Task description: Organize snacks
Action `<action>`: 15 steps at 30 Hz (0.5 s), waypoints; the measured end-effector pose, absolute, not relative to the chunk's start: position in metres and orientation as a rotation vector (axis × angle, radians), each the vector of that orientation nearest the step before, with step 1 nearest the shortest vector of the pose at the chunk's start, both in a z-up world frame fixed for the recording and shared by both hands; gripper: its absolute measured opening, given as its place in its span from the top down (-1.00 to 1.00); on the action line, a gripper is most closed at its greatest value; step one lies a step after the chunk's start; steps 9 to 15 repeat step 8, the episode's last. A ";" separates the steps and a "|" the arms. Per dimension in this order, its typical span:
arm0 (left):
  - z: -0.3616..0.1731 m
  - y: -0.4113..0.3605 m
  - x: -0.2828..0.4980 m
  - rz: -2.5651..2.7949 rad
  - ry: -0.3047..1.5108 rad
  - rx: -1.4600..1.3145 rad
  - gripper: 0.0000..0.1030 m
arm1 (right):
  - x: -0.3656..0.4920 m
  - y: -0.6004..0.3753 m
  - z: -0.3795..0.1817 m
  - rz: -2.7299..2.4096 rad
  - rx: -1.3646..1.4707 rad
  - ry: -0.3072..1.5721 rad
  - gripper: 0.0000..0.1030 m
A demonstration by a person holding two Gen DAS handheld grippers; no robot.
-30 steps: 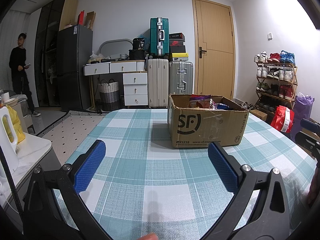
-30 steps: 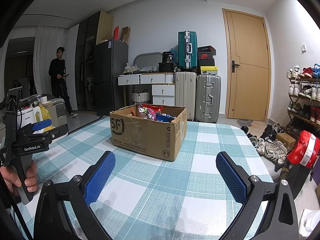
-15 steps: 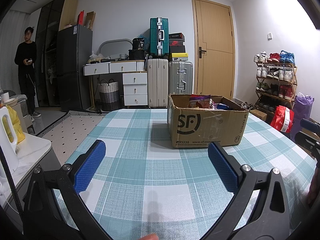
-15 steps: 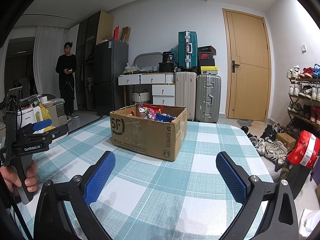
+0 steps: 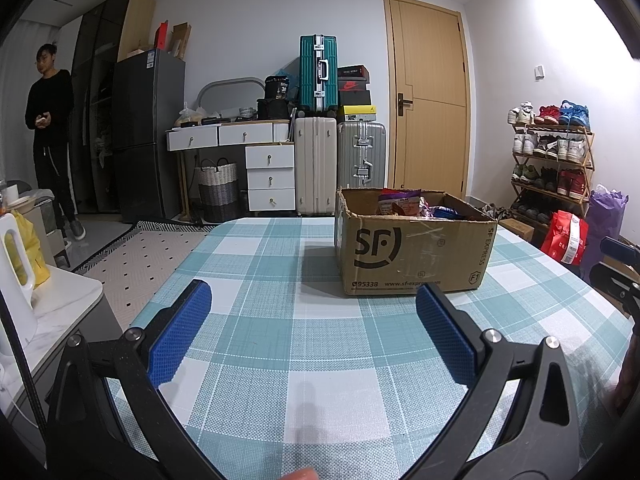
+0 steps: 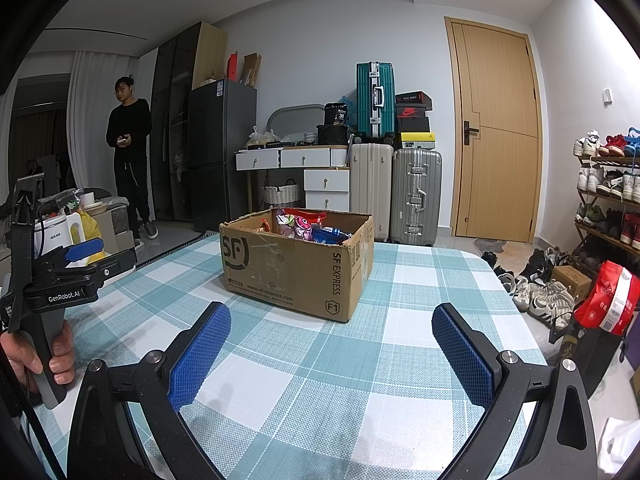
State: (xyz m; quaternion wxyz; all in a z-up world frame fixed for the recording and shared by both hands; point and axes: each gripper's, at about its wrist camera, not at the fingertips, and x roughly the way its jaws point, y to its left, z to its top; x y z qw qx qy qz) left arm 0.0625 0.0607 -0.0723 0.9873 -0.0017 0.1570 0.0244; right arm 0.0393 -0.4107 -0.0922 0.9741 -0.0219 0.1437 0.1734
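Note:
A brown cardboard box (image 5: pixel 412 256) (image 6: pixel 292 264) marked SF stands on the checked tablecloth (image 5: pixel 320 320) (image 6: pixel 340 360), top open, with several colourful snack packets (image 5: pixel 404 202) (image 6: pixel 300 224) inside. My left gripper (image 5: pixel 314 328) is open, low over the cloth, well short of the box and a little to its left. My right gripper (image 6: pixel 332 348) is also open and empty, in front of the box's right corner. The left gripper's body (image 6: pixel 60 280) shows at the left edge of the right wrist view, held by a hand (image 6: pixel 36 356).
A person in black (image 5: pixel 50 136) (image 6: pixel 130 160) stands at the far left by a dark fridge (image 5: pixel 148 132). Suitcases (image 5: pixel 320 168), white drawers (image 5: pixel 270 172) and a door (image 5: pixel 428 100) line the back wall. A shoe rack (image 5: pixel 552 160) and red bag (image 5: pixel 568 236) stand right of the table.
Both grippers have stayed still and open. The person in black at the back left has walked a little to the right and turned toward the table.

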 end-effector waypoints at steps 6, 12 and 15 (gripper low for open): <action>-0.072 0.061 0.063 0.048 0.314 -0.004 -0.98 | 0.039 -0.411 -0.092 0.350 -0.044 0.290 -0.99; -0.072 0.061 0.063 0.047 0.317 -0.004 -0.98 | 0.040 -0.411 -0.092 0.350 -0.044 0.290 -0.99; -0.072 0.061 0.063 0.047 0.317 -0.004 -0.98 | 0.040 -0.411 -0.092 0.350 -0.044 0.290 -0.99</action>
